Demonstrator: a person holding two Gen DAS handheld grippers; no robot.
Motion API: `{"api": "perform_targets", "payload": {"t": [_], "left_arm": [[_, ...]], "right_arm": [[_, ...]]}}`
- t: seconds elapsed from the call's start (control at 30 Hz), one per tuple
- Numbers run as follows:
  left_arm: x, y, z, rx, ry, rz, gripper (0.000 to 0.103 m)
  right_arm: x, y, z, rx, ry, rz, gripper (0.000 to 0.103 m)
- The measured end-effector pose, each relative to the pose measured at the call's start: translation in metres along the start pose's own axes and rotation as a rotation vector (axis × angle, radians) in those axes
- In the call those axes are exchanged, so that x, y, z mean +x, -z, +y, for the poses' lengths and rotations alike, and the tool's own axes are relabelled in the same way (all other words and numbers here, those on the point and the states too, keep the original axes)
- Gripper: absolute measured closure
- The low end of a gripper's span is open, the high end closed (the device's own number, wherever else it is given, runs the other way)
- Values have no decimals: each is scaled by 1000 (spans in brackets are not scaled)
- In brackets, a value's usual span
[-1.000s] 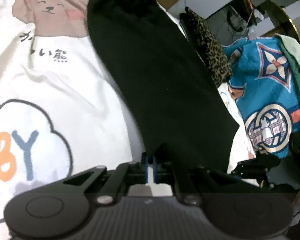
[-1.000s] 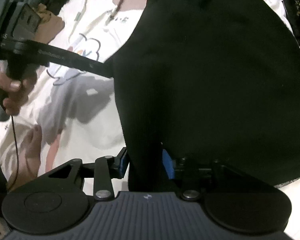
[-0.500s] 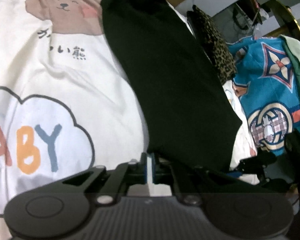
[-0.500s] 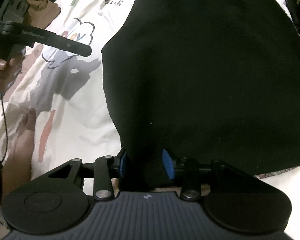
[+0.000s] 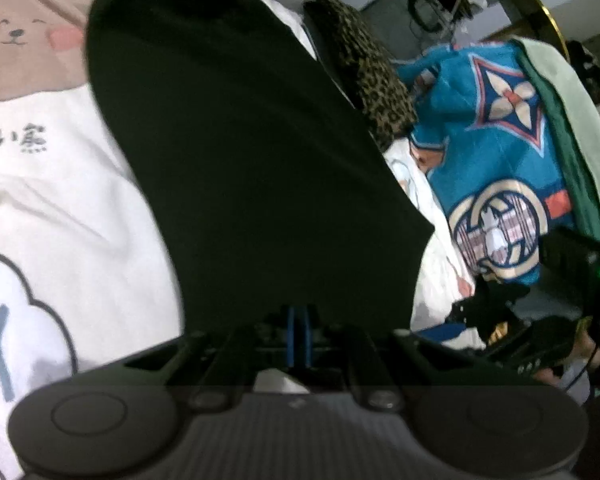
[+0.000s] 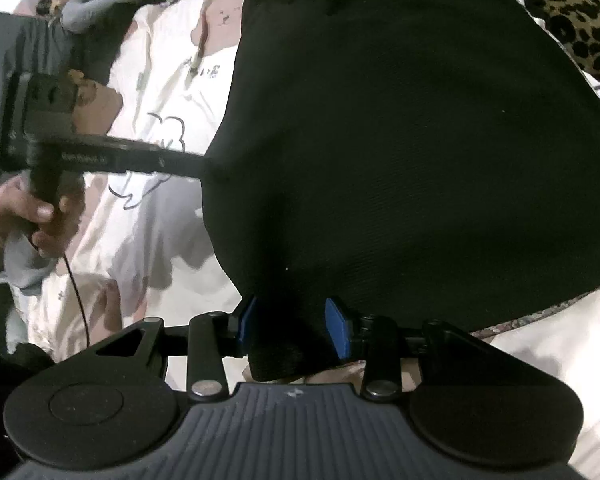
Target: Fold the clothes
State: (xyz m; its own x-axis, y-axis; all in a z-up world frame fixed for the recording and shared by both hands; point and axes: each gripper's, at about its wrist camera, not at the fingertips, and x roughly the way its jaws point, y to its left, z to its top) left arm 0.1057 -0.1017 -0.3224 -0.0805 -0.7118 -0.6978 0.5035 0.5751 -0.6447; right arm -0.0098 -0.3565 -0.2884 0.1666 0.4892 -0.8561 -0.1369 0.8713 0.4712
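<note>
A black garment (image 5: 252, 152) lies spread over a white bear-print bedcover (image 5: 60, 184). Its near hem covers the tips of my left gripper (image 5: 298, 330), whose blue fingers (image 5: 291, 332) are pressed together on the cloth. In the right wrist view the left gripper (image 6: 204, 168) reaches into the black garment (image 6: 400, 140) at its left edge. My right gripper (image 6: 291, 326) holds a thick bunch of the same garment's near corner between its blue pads (image 6: 336, 328). In the left wrist view the right gripper (image 5: 476, 308) shows at the garment's right side.
A leopard-print cushion (image 5: 368, 76) and a blue patterned cloth (image 5: 496, 152) with a green one (image 5: 564, 120) lie right of the garment. A hand (image 6: 28, 216) grips the left tool's handle, with a cable hanging below it. The white bedcover (image 6: 148, 224) extends to the left.
My left gripper, off the garment's left edge half a second ago, has moved right onto it and shut on the cloth. The right gripper has kept its hold.
</note>
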Motion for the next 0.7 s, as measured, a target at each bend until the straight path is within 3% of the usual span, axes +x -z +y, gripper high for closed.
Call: {"api": "perform_targets", "payload": {"t": [0.23,0.47,0.7], "left_arm": [[26,15,-9,43,-1,100,99],[49,25,-29,145,-26,186,98],[58,34,-37,164,-9,230,98]], "right_arm": [[8,5,-35,62,97,-8,58],[-5,0,-72,172,183,-102,58],[-19,-6,-105,229,273,-181,59]]}}
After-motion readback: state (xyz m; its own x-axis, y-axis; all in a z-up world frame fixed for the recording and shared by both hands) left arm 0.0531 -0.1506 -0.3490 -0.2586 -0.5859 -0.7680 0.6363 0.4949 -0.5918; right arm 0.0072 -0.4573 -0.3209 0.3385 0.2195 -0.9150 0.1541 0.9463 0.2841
